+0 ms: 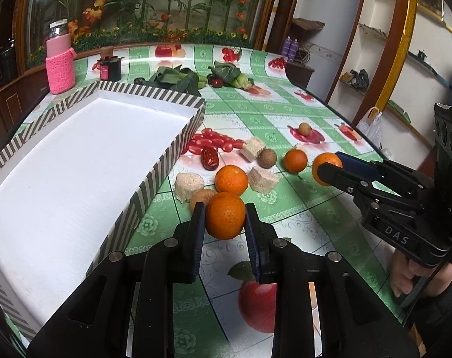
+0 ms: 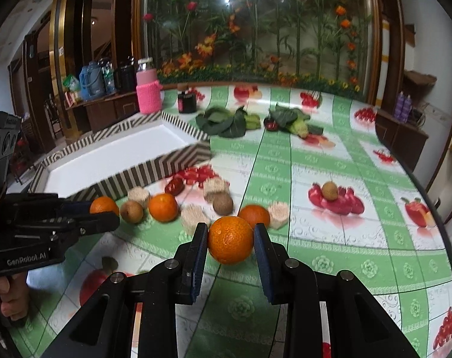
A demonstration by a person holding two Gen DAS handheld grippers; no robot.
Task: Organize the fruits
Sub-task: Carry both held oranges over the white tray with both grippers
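My left gripper (image 1: 225, 214) is shut on an orange (image 1: 225, 215), held just right of the striped white tray (image 1: 154, 176). It also shows in the right wrist view (image 2: 105, 211). My right gripper (image 2: 230, 240) is shut on another orange (image 2: 230, 240); it also shows in the left wrist view (image 1: 329, 168). Two more oranges (image 1: 231, 179) (image 1: 295, 161) lie on the table with a red date (image 1: 209, 158), brown round fruits (image 1: 267, 158) (image 1: 304, 129) and pale cake blocks (image 1: 263, 179).
A pink-sleeved bottle (image 1: 59, 59) and a dark jar (image 1: 110, 67) stand behind the tray. Leafy greens (image 1: 172, 79) and corn (image 1: 241, 80) lie at the far side. The table edge (image 1: 366, 137) curves along the right.
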